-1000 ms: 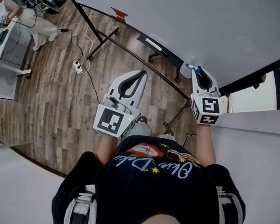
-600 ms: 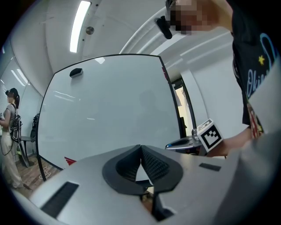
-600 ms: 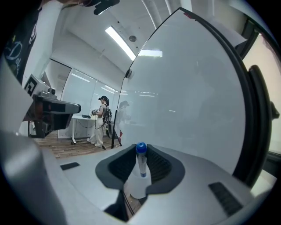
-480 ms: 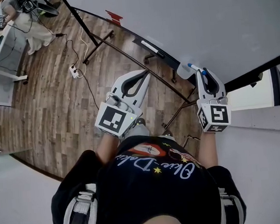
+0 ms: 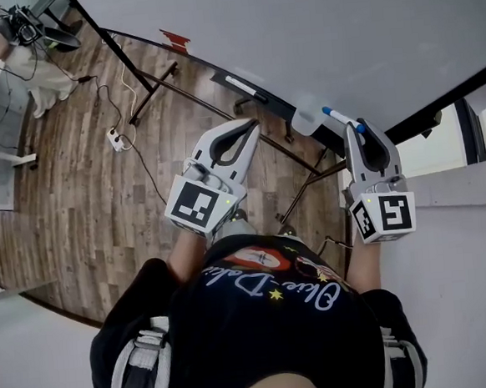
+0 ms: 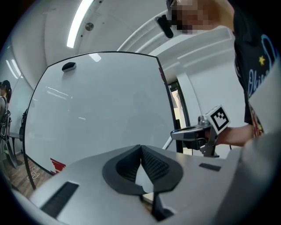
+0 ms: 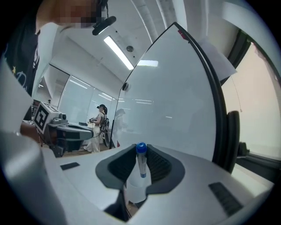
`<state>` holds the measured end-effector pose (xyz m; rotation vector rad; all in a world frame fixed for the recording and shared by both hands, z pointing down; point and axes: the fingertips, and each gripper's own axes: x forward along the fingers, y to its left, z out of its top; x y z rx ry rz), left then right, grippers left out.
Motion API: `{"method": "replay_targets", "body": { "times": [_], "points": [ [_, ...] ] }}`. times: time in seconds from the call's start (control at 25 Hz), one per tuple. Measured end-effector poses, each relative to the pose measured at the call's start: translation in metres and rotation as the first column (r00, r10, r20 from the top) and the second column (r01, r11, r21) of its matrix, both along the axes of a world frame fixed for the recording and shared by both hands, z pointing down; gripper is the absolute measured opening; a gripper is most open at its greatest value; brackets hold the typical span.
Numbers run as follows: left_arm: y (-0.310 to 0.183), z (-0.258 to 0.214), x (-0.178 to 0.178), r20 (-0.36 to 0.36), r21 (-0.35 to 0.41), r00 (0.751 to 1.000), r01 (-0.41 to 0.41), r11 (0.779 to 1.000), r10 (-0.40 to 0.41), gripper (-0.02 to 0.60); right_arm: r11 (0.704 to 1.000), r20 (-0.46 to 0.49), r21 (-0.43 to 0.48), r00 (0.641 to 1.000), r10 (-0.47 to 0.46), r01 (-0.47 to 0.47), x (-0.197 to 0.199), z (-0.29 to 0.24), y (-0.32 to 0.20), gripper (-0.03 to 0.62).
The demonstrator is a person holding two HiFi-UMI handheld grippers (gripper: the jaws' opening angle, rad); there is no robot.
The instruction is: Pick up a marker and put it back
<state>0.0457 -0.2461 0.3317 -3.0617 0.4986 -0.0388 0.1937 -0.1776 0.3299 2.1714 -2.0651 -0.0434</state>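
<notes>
One marker [image 5: 337, 116], blue-capped, is clamped in the right hand-held gripper [image 5: 362, 129], which has risen beside the whiteboard [image 5: 314, 33] above its tray [image 5: 256, 94], so pick-up looks done and only the return remains; the left hand-held gripper [image 5: 250, 128] is closed, empty.

White cursive script crosses the black shirt [image 5: 238, 340] at six o'clock in the head view, too distorted to read. The left gripper [image 5: 252, 126] and right gripper [image 5: 356, 126] each carry square code markers [image 5: 199, 205].

Two grippers [image 5: 251, 125] [image 5: 361, 125], one blue-capped marker [image 5: 337, 116] — one whiteboard [image 5: 314, 33]
</notes>
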Motion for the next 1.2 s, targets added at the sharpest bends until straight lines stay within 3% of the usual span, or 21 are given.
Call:
{"method": "replay_targets", "body": {
  "times": [0.48,1.2],
  "points": [
    [0.005,0.000,0.028,-0.022,-0.006,0.995,-0.100,0.995,0.100,0.003,0.996,0.011,0.036,0.997,0.079,-0.080,0.006,-0.030,0.043,0.072],
    [0.008,0.003,0.035,-0.014,-0.007,0.993,-0.117,0.993,0.117,0.003,0.994,0.025,0.056,0.995,0.096,-0.097,0.007,-0.038,0.060,0.072]
  ]
}}
